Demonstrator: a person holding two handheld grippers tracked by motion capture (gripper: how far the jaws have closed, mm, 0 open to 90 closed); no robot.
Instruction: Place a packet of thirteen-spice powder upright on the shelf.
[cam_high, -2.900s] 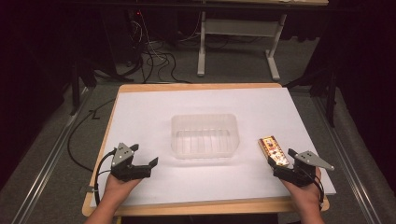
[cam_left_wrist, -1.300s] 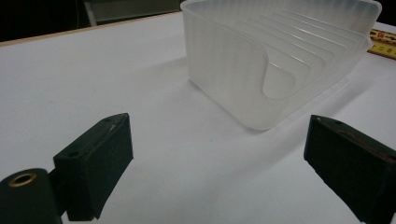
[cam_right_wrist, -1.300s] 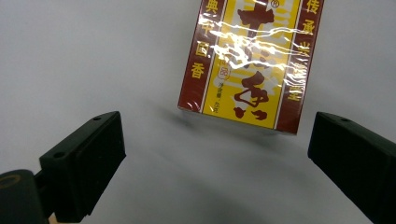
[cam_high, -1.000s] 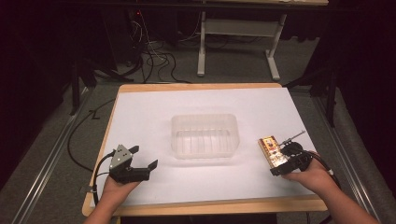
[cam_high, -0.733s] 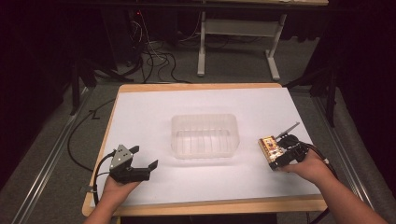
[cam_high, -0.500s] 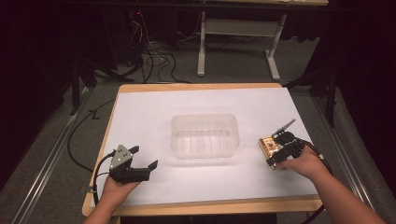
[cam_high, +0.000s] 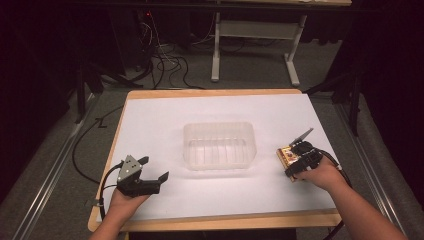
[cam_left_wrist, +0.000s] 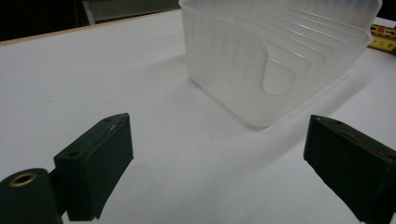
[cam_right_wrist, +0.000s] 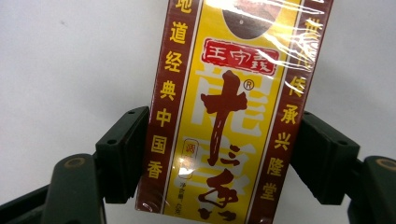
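Note:
A yellow and dark-red packet (cam_high: 286, 155) with Chinese lettering lies flat on the white table cover at the right. My right gripper (cam_high: 295, 163) is lowered over it. In the right gripper view the packet (cam_right_wrist: 229, 107) sits between the two black jaws of my right gripper (cam_right_wrist: 224, 158), which press on its long sides. A clear ribbed plastic container (cam_high: 220, 126) stands empty at the table's middle. My left gripper (cam_high: 155, 168) rests near the front left, open with nothing between its jaws. In the left gripper view my left gripper (cam_left_wrist: 219, 163) faces the container (cam_left_wrist: 224, 60).
The table cover (cam_high: 165, 115) leaves bare room around the container. The table's wooden front edge (cam_high: 215, 220) is close to both hands. Cables (cam_high: 165, 65) and a desk frame (cam_high: 250, 35) lie on the floor beyond the table.
My right gripper has moved forward and left from the front right corner onto the packet and turned down over it. The left gripper has stayed where it was.

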